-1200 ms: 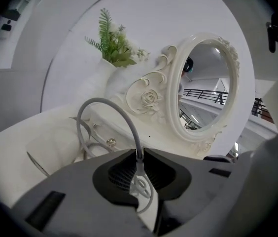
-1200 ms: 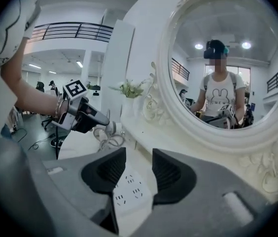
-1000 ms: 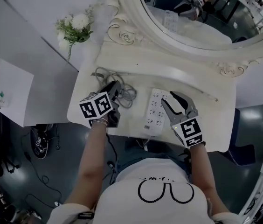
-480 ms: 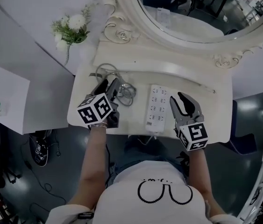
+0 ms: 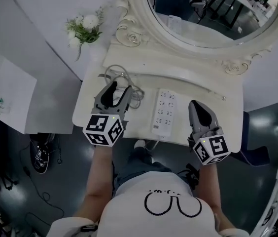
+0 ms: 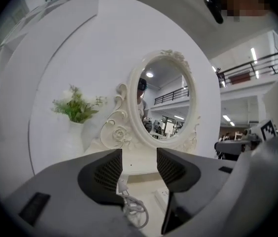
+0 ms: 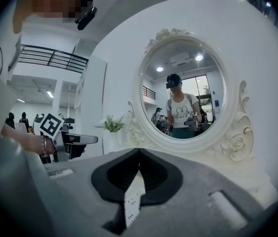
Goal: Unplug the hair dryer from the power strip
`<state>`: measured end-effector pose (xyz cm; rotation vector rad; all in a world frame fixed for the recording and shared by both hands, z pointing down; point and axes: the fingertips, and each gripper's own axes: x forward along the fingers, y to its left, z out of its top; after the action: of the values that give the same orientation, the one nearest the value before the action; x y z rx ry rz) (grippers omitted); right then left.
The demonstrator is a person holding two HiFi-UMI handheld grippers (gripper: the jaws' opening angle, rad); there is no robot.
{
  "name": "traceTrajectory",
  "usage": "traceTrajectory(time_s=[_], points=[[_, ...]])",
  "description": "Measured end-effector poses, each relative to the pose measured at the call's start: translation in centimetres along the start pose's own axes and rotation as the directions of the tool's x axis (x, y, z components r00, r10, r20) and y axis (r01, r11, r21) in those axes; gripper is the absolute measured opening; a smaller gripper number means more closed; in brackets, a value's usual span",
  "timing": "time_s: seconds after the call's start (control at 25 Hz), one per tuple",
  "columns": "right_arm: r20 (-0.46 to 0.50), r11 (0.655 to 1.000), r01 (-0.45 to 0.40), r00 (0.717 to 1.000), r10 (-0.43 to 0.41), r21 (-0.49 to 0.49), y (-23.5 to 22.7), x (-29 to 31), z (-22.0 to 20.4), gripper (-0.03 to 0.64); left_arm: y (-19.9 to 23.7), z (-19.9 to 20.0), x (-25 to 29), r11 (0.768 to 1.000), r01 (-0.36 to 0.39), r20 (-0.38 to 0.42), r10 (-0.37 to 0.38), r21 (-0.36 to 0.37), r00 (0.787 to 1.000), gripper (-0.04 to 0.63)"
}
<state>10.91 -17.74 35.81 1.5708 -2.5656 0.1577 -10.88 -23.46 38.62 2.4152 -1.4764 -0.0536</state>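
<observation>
Vanity table [image 5: 135, 123]: strip [image 5: 164, 111] lies mid-table and its sockets look empty to me. I can't spot the dryer itself. Left gripper [image 5: 121, 87] just opened wide, nothing between its jaws. Right gripper [image 5: 196, 107] just closed, also empty. Looks unplugged, so I'd lift both straight off, clear of the cord [image 5: 138, 94]. Left gripper view shows the plug [image 6: 123, 185] loose by the coil. I can't pick it out in the head view.

Even, soft indoor light, seemingly from ceiling lamps [image 7: 198, 57] reflected in the mirror [image 7: 208, 112]. Faint shadows. Both gripper views bend strongly, with dark round edges.
</observation>
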Motion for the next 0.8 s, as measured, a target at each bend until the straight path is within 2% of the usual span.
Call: traceTrajectory(time_s=[0.12,0.2,0.24,0.28,0.32,0.4,0.48,0.8], points=[[-0.008,0.997,0.057,0.998,-0.058,-0.043,-0.5,-2.1,0.7,-0.002,-2.5,0.5,-0.9,0.988,-0.012,-0.026,0.016,0.153,1.000,0.215],[0.002,0.994,0.088,0.996,-0.088,-0.068,-0.8,-3.1,1.7,-0.002,-3.9,1.5,-1.6,0.976,-0.020,-0.001,0.021,0.218,1.000,0.208],[0.013,0.992,0.098,0.995,-0.097,-0.080,-0.9,-3.6,2.2,-0.002,-4.6,2.2,-2.1,0.974,-0.020,0.029,0.013,0.225,0.999,0.178],[0.025,0.990,0.105,0.994,-0.103,-0.091,-0.9,-4.0,2.8,-0.002,-5.3,2.9,-2.6,0.977,-0.013,0.065,-0.001,0.213,0.998,0.055],[0.036,0.989,0.110,0.994,-0.107,-0.102,-0.8,-4.3,3.3,-0.002,-6.0,3.5,-3.2,0.981,0.000,0.094,-0.019,0.194,0.995,-0.003],[0.055,0.985,0.120,0.992,-0.114,-0.120,-0.6,-4.8,4.1,-0.002,-7.3,4.0,-3.9,0.981,0.024,0.115,-0.047,0.191,0.992,-0.003],[0.073,0.983,0.130,0.990,-0.121,-0.126,-0.4,-5.0,4.8,-0.002,-8.1,4.4,-4.1,0.972,0.028,0.112,-0.055,0.232,0.992,-0.003],[0.115,0.975,0.175,0.980,-0.160,-0.137,-0.5,-6.0,7.4,-0.002,-8.9,7.8,-4.1,0.954,-0.020,0.163,-0.030,0.298,0.986,-0.003]])
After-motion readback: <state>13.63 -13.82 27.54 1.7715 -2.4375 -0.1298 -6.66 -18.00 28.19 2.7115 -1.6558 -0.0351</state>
